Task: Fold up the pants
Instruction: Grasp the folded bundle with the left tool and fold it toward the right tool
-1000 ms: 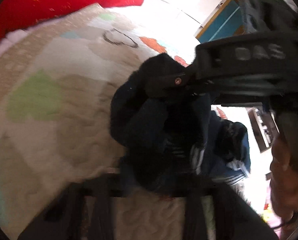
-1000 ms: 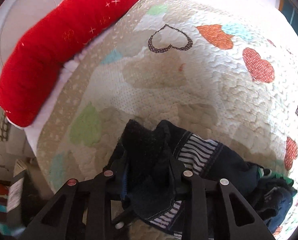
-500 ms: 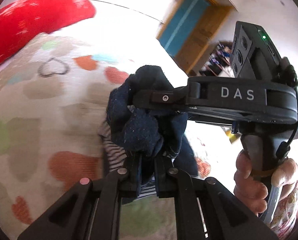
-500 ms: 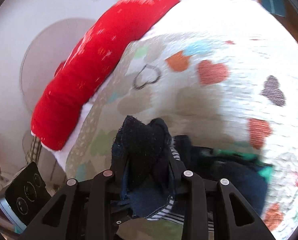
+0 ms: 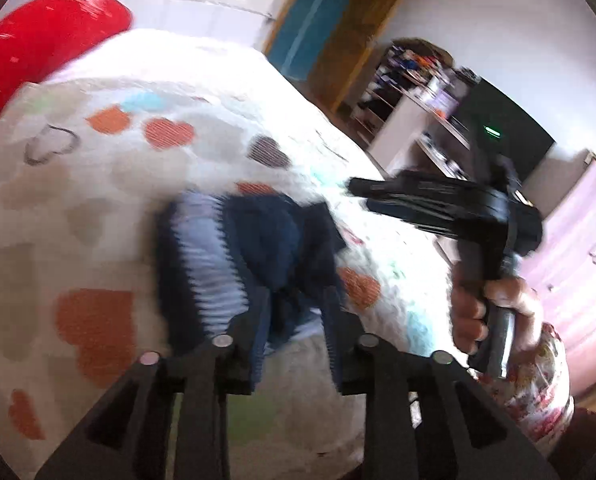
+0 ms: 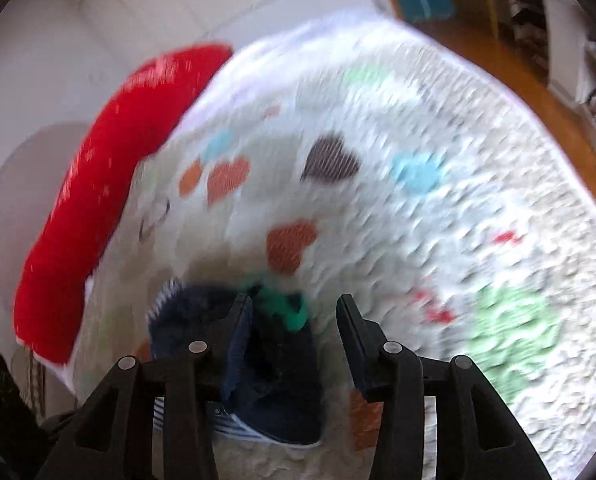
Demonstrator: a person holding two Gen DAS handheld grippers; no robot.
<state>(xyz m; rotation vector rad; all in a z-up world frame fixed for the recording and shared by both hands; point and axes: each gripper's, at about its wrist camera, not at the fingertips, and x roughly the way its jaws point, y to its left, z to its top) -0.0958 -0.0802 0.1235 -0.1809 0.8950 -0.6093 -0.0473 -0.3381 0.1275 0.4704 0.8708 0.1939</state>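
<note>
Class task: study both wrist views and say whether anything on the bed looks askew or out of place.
The dark navy pants lie bunched in a rumpled heap on the heart-print quilt, striped lining turned outward, not flat or squared. Both the left gripper and right gripper have just been opening around the cloth. Nothing looks spilled or damaged.

Navy pants (white-striped lining); white quilt, multicoloured hearts; red bolster.

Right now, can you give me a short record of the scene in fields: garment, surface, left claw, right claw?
garment: dark blue pants with striped lining, bunched up
surface: quilt with heart pattern, red pillow at its edge
left claw: just opened, cloth between the jaws, not pinched
right claw: just opened, pants under it, not pinched
</note>
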